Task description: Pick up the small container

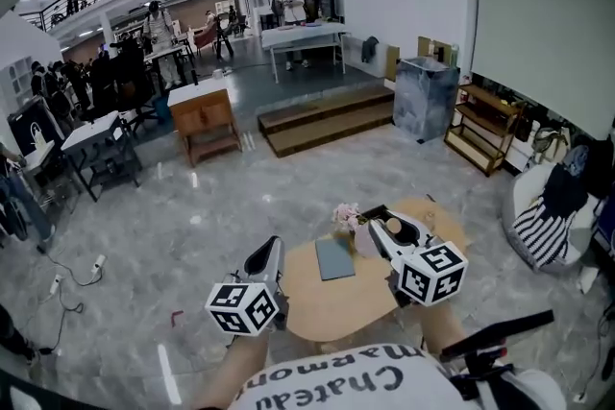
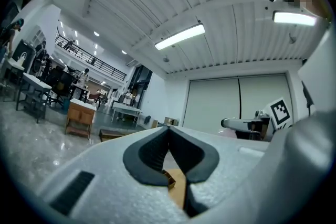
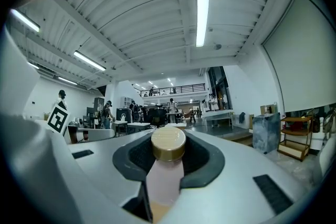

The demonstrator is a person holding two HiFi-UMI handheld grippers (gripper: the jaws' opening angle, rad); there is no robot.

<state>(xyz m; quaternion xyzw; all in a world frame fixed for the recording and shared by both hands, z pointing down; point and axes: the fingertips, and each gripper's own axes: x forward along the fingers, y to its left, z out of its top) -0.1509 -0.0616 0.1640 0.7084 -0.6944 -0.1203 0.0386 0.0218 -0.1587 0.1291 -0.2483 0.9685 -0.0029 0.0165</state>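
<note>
The right gripper [image 1: 382, 224], just right of the frame's centre in the head view, is clenched on the small pale pink container with a round gold lid [image 1: 393, 227]. It holds the container clear above the round light wooden table [image 1: 332, 307]. In the right gripper view the right gripper's [image 3: 168, 156] dark pads press the container's [image 3: 167, 178] sides, lid end outward; no label shows on it. The left gripper [image 1: 272, 254], at lower left of centre, is closed with its tips meeting on nothing [image 2: 169, 131]. A flat grey-blue pad [image 1: 334, 257] lies on the table beside pink flowers [image 1: 346, 216]. At the bottom edge, a white shirt [image 1: 336, 384] bears black lettering, upside down, reading "Chateau Marmon", partly cut off.
</note>
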